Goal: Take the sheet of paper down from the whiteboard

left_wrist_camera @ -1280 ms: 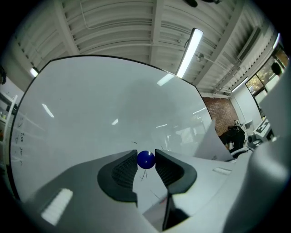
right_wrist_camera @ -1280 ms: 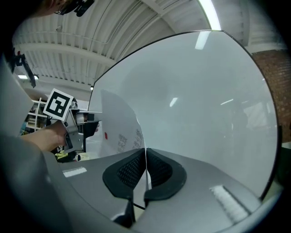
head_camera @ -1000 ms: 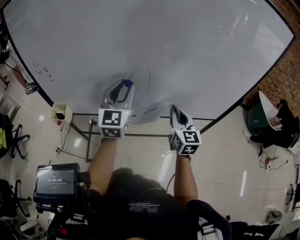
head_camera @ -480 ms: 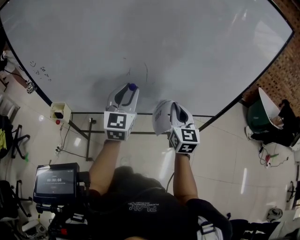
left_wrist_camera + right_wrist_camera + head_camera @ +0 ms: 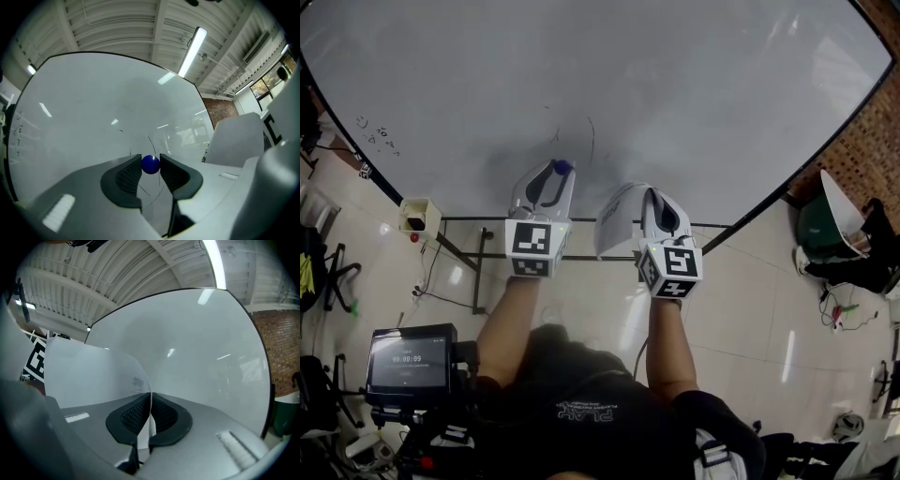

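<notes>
The whiteboard (image 5: 600, 84) fills the top of the head view. A white sheet of paper (image 5: 617, 217) curls away from it, pinched at its edge by my right gripper (image 5: 650, 195), which is shut on it. In the right gripper view the paper (image 5: 93, 376) runs between the closed pads (image 5: 136, 416) and bends off to the left. My left gripper (image 5: 555, 171) is beside it on the left, pointing at the board. Its pads (image 5: 129, 173) are shut on a small blue round magnet (image 5: 150, 164); the magnet (image 5: 562, 167) shows at that gripper's tip.
Faint pen strokes (image 5: 591, 141) mark the board just beyond the left gripper. Below the board are its metal stand (image 5: 478, 272), a small cream box (image 5: 417, 218) and a timer screen (image 5: 408, 361). A green bin (image 5: 820, 230) and a brick wall (image 5: 872, 141) are at the right.
The paper, spread flat to the left of the right gripper a second ago, now curls upright beside it. The right gripper has risen a little with it. The left gripper has kept still.
</notes>
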A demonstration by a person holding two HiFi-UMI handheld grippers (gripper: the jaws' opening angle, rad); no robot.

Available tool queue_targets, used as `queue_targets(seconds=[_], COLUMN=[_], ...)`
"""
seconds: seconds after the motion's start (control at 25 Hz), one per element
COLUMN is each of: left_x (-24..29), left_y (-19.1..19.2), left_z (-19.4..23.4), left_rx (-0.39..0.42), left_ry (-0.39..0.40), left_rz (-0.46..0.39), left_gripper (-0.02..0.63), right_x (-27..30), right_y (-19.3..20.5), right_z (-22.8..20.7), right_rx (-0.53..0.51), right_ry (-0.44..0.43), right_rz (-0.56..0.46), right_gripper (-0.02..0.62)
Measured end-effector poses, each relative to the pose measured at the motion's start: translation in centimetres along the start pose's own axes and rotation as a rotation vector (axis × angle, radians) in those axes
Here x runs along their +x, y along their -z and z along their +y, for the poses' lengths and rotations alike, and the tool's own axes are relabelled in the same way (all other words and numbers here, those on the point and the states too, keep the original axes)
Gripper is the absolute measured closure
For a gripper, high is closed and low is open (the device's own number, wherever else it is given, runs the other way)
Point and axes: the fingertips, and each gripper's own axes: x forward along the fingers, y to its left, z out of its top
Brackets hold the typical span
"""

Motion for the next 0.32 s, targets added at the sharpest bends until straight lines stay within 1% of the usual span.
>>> queue_targets(seconds=[0.32], left_x=[-0.43], left_y=[-0.23], left_z=[0.07], left_rx=[0.003], left_ry=[-0.011], left_rz=[-0.020], left_gripper=[0.482], right_x=[-0.37], right_y=[-0.84], right_z=[-0.12], right_rx=[-0.005], right_ry=[0.007], right_rz=[-0.028], right_gripper=[0.581])
